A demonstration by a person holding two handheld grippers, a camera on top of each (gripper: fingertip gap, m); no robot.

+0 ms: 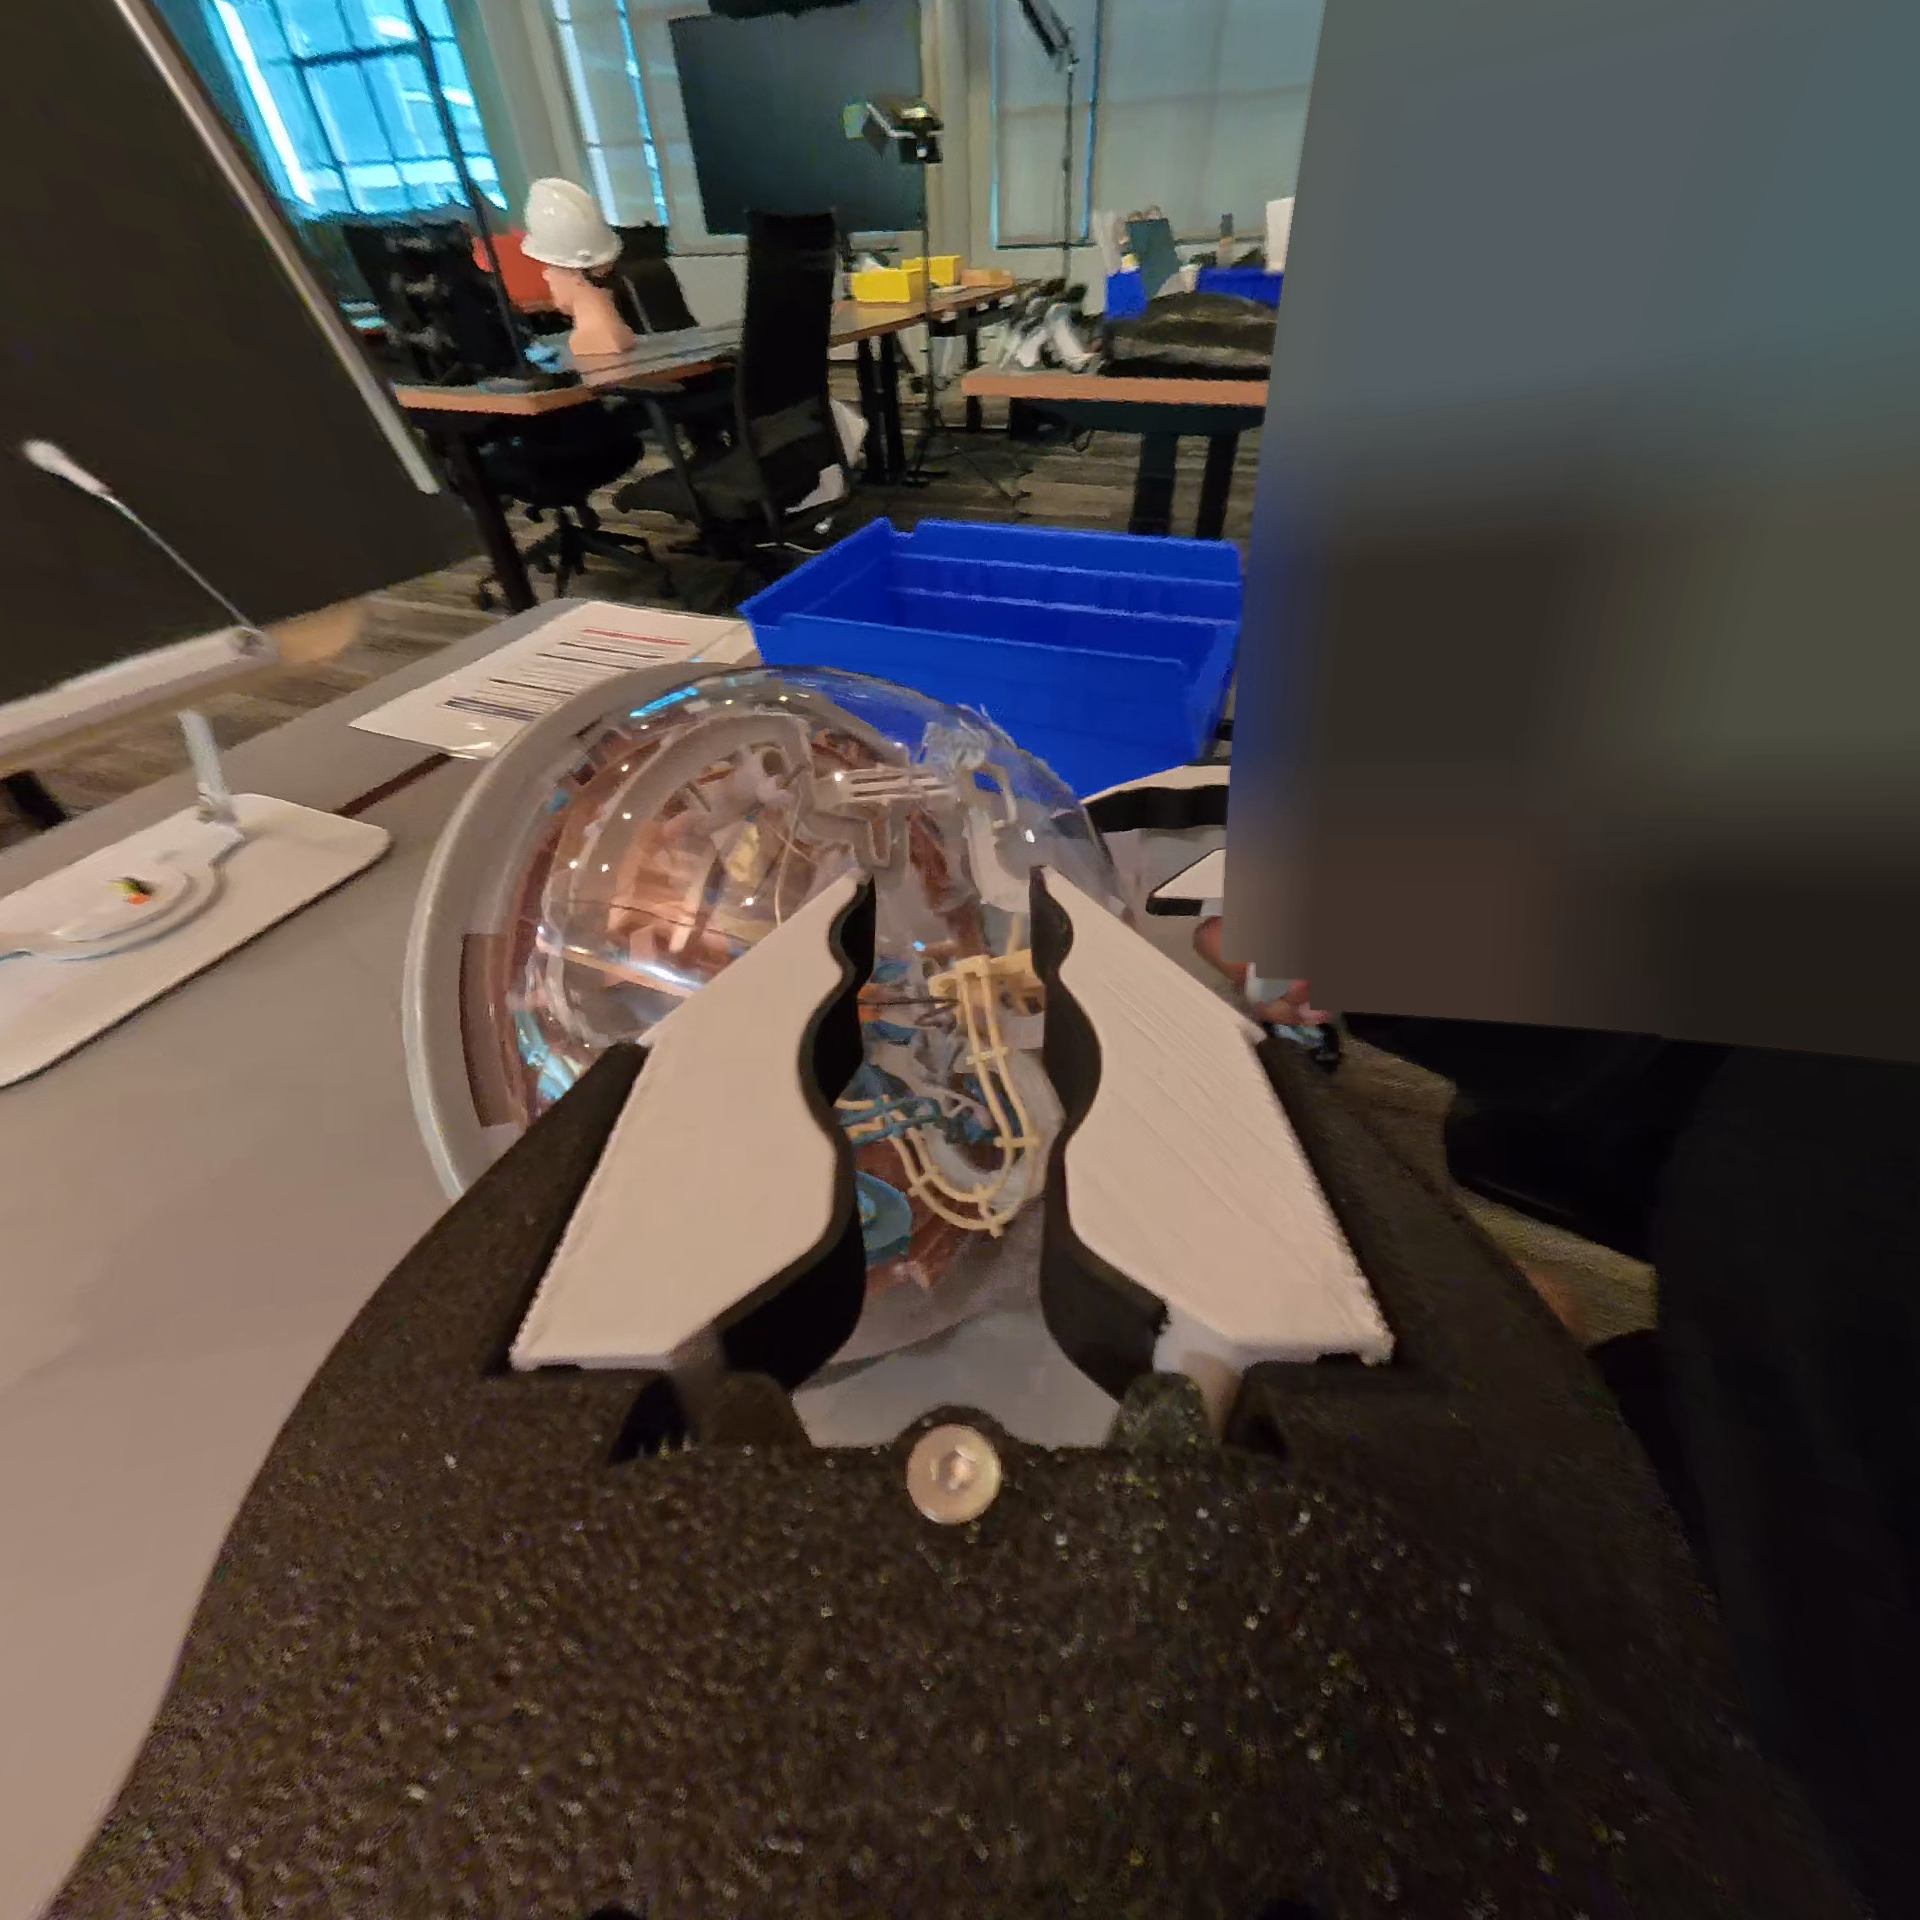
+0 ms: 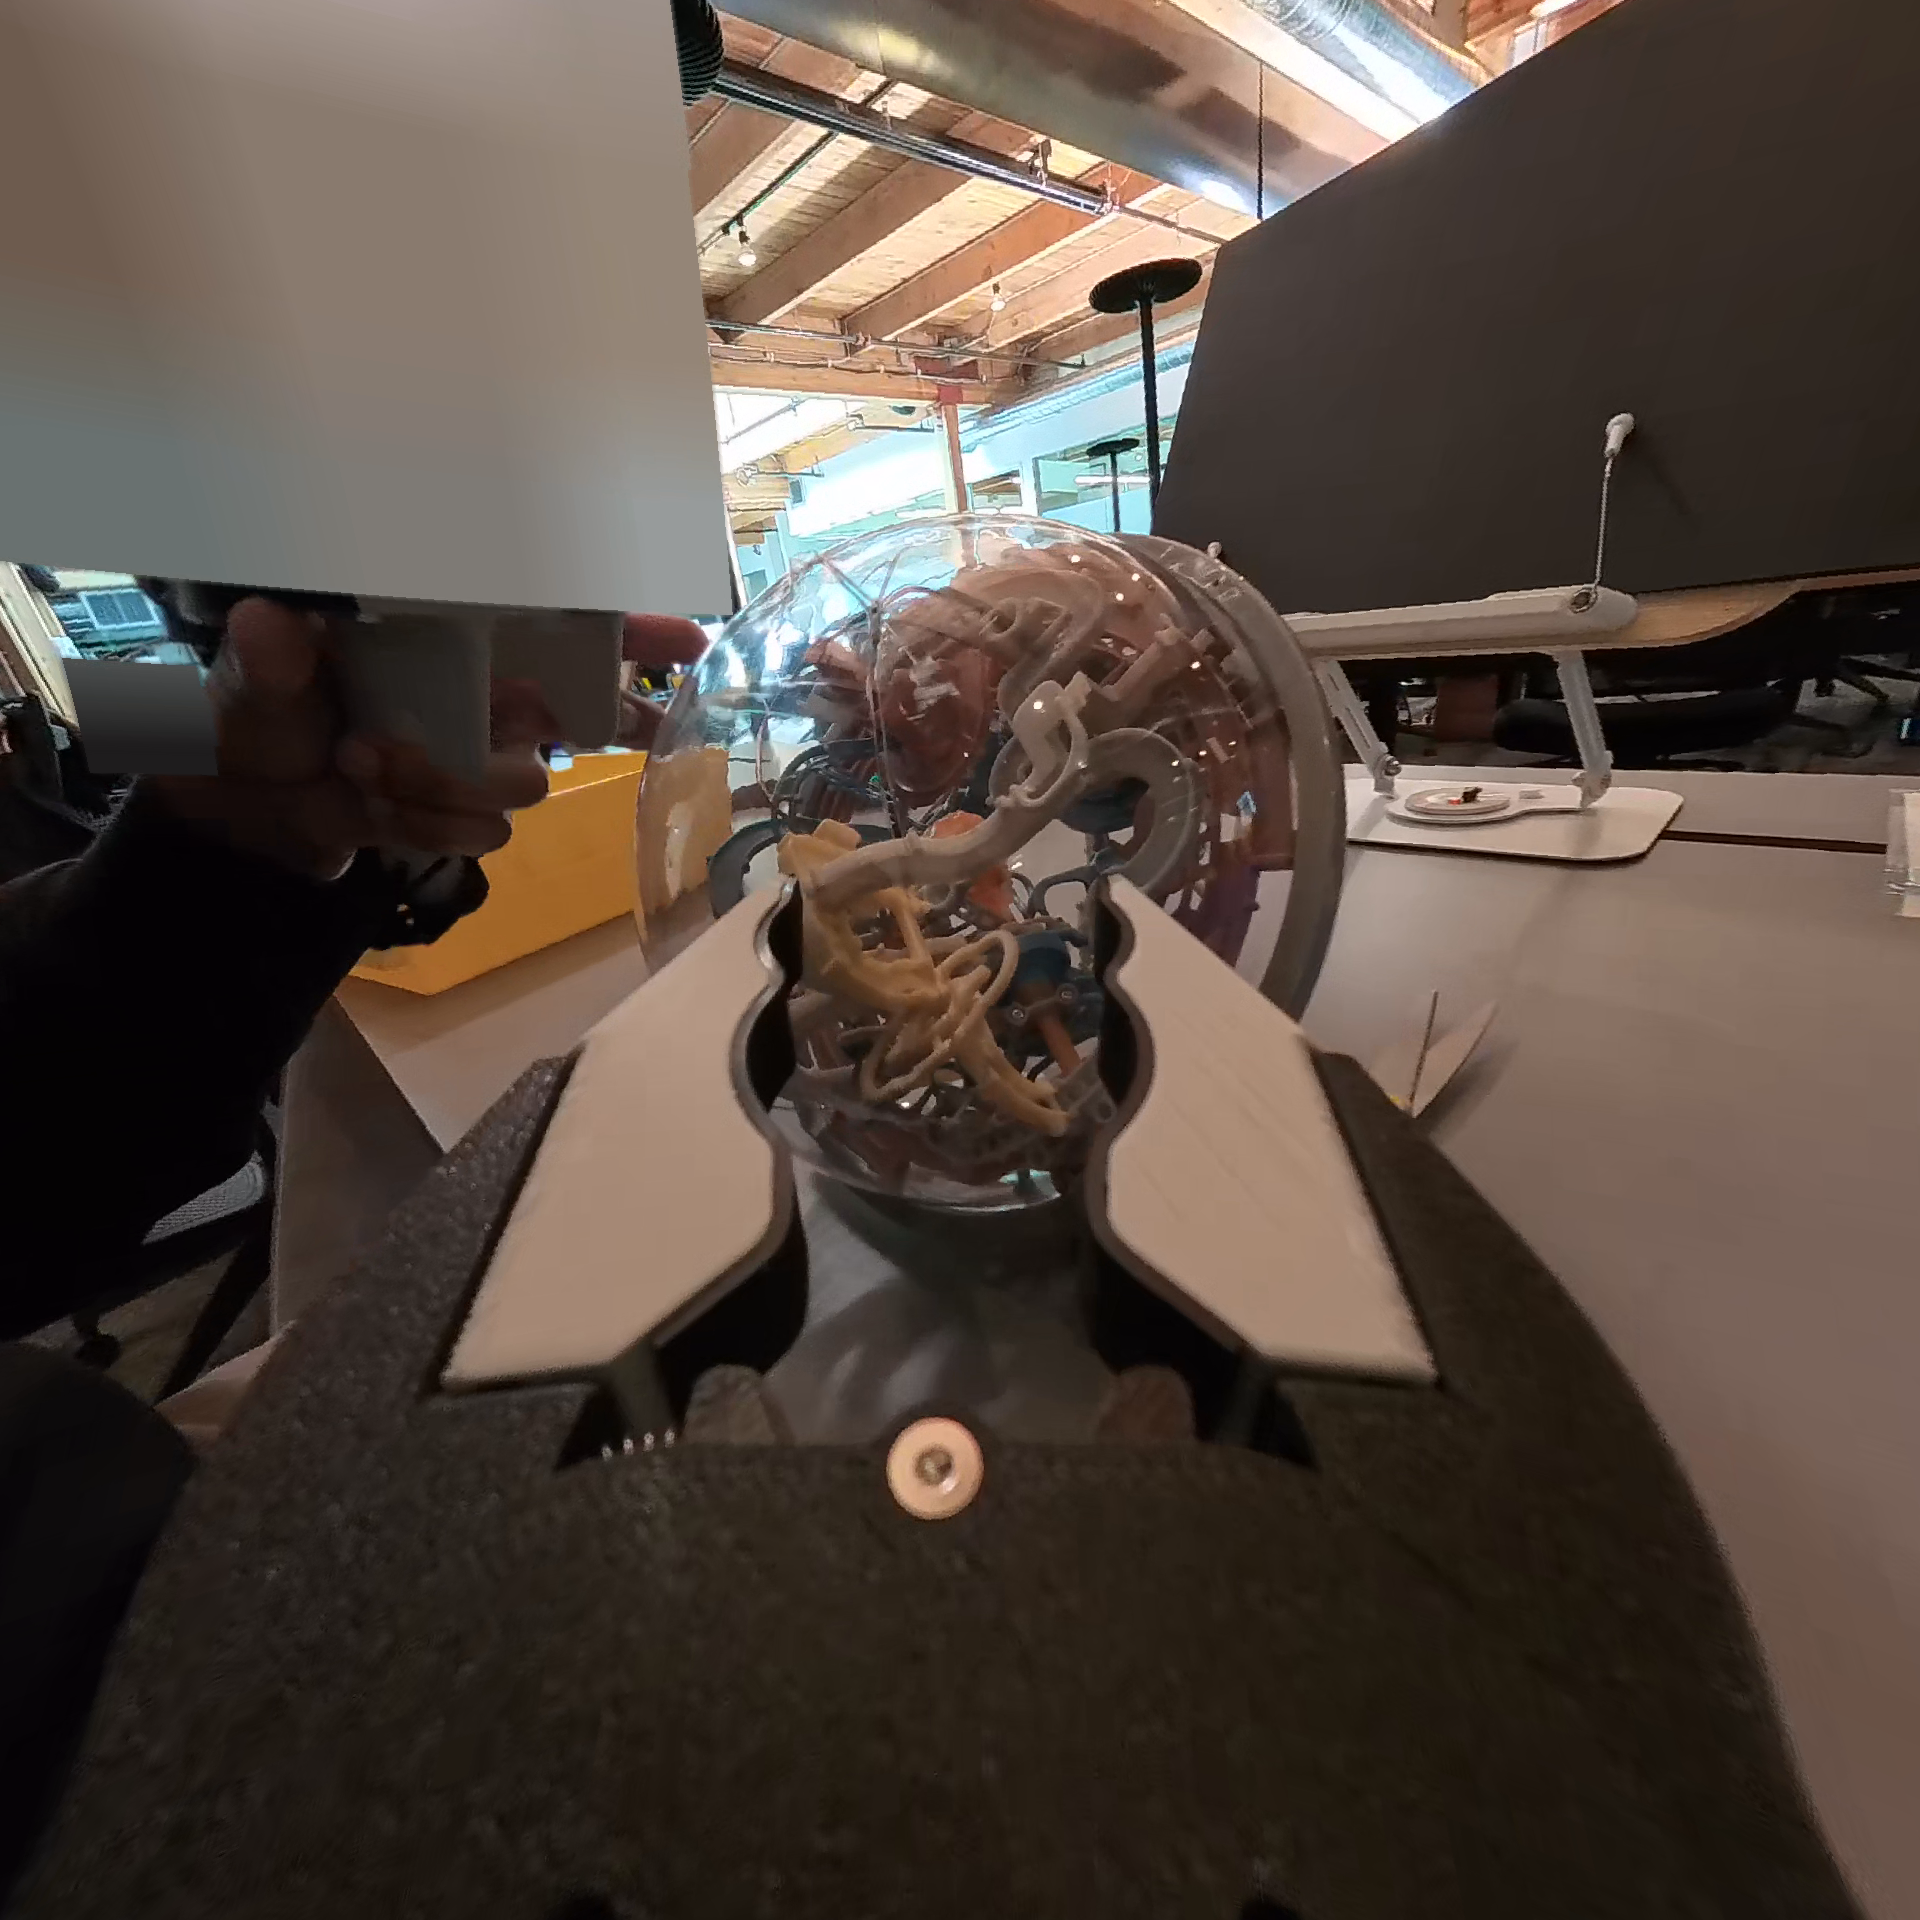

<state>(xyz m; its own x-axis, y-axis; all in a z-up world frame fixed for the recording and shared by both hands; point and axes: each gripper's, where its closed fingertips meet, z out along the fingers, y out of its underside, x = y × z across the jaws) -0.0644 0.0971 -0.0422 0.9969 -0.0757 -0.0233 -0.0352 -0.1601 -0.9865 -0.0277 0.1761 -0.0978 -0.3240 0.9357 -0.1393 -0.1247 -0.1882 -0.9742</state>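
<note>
A clear plastic sphere (image 1: 675, 904) with a tangle of white, cream, brown and blue tracks inside stands on the grey table (image 1: 208, 1247). A grey ring (image 1: 436, 935) runs around it. My left gripper (image 1: 951, 894) is open, its fingertips right at the sphere's near side. The right gripper's white and black fingers (image 1: 1174, 831) show behind the sphere. In the right wrist view the sphere (image 2: 987, 727) rests on a dark base (image 2: 935, 1236). My right gripper (image 2: 945, 904) is open with its tips at the sphere's opposite side. Whether either touches it, I cannot tell.
A blue bin (image 1: 997, 644) stands behind the sphere, a yellow bin (image 2: 540, 883) on the other side. A white flat stand (image 1: 208, 883) and a printed sheet (image 1: 561, 665) lie on the table. A black panel (image 2: 1558, 364) rises at the table's edge. A person's hand (image 2: 343, 769) holds the left gripper.
</note>
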